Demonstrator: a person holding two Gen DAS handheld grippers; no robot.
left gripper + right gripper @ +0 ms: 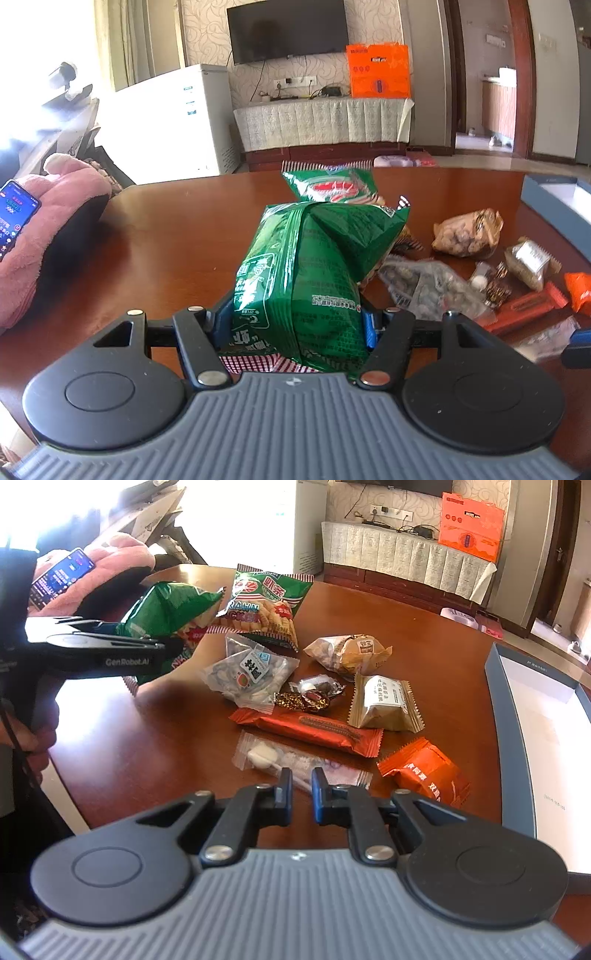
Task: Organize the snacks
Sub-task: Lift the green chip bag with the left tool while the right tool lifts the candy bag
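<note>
My left gripper (295, 323) is shut on the lower end of a green snack bag (314, 266), which stands up out of the jaws above the brown table (166, 240). The right wrist view shows the same gripper (162, 642) and bag (166, 609) from the side at the left. My right gripper (301, 786) points down at the near end of the snack pile, jaws nearly together on the edge of a clear candy packet (266, 757). A second green prawn cracker bag (266, 605) lies flat behind the pile.
A red bar (314, 731), an orange packet (424, 771), a beige packet (384, 701), a nut bag (251, 672) and a bun (351, 653) lie close together. A grey-rimmed box (509, 738) sits at the right. A person's pink sleeve with a phone (62, 572) rests at the left edge.
</note>
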